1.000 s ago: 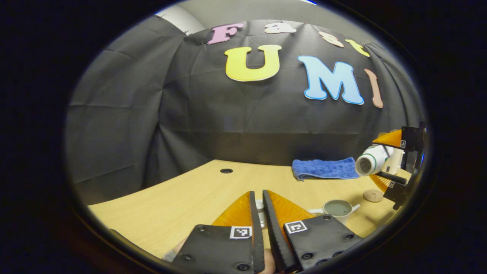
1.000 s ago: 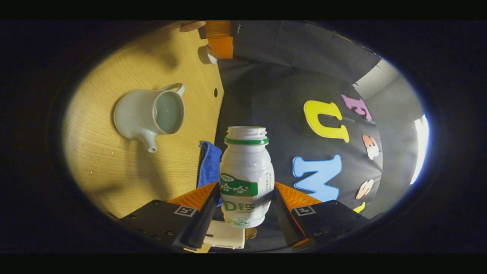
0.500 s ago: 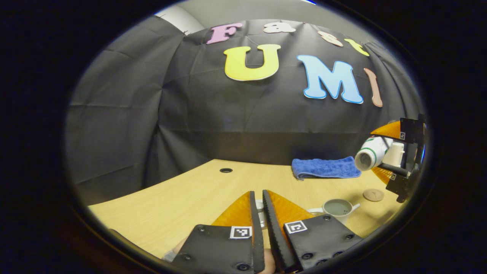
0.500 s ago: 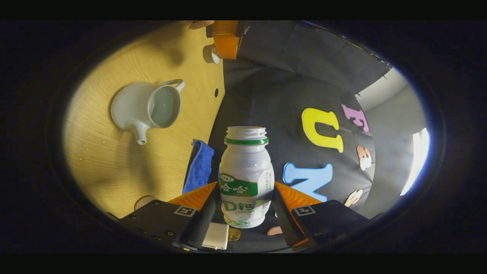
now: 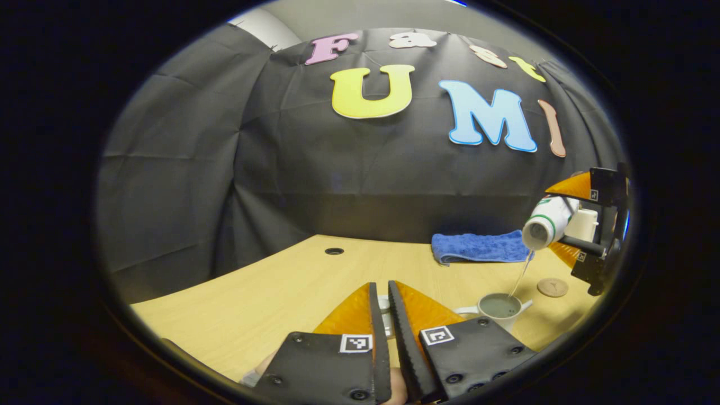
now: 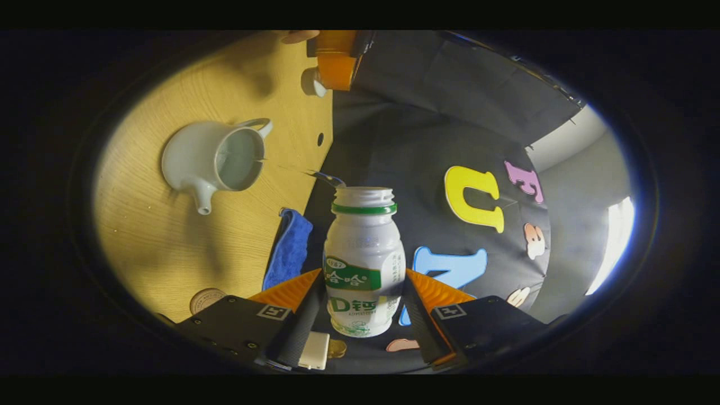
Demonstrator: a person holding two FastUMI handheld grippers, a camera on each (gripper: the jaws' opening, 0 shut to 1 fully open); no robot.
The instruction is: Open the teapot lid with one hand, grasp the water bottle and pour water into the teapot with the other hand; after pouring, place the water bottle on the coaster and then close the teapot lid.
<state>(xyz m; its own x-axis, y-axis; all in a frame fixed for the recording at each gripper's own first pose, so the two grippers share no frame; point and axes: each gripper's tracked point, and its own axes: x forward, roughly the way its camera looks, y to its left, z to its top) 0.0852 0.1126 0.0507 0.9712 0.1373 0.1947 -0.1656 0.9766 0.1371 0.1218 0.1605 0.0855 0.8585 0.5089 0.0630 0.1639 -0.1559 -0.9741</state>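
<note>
My right gripper (image 6: 364,277) is shut on a white plastic bottle (image 6: 364,253) with a green neck ring and no cap. In the left gripper view the bottle (image 5: 544,224) hangs tilted, mouth down, at the far right. A thin stream of water (image 5: 520,274) falls from it into the open pale teapot (image 5: 498,309) on the wooden table. The teapot (image 6: 216,163) shows water inside. My left gripper (image 5: 381,288) is held to the left of the pot, shut on the small white teapot lid (image 5: 384,308). The lid (image 6: 311,84) sits off the pot.
A round cork coaster (image 5: 552,287) lies on the table (image 5: 270,292) just right of the teapot, under the bottle. A folded blue cloth (image 5: 481,247) lies behind it by the wall. A cable hole (image 5: 334,251) sits at the table's back left.
The bottle has tipped further mouth-down and risen a little; water now streams from it into the teapot. My left gripper has stayed put with the lid.
</note>
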